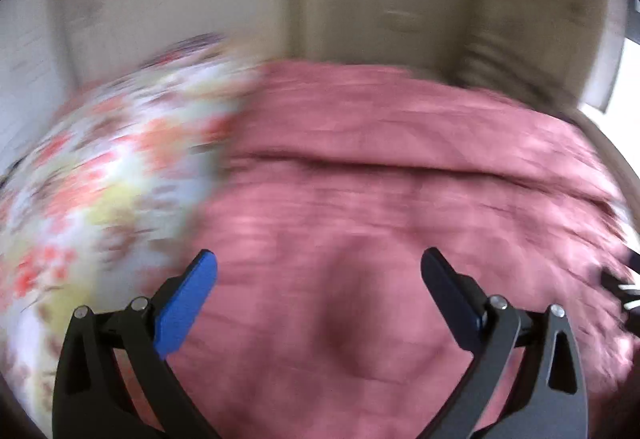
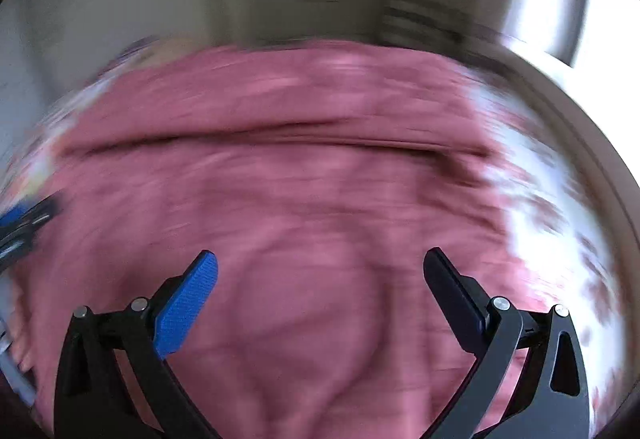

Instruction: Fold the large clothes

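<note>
Both grippers hang spread wide over a pink garment, holding nothing.

The left gripper [image 1: 319, 263] has its jaws well apart above the pink garment [image 1: 380, 199], which lies wrinkled across a floral sheet [image 1: 100, 179] with a crease running across it (both views are heavily motion-blurred). The right gripper [image 2: 320, 264] is likewise splayed over the same garment [image 2: 300, 191], and the left gripper's blue-tipped fingers [image 2: 16, 217] show at the left edge of the right wrist view.
</note>
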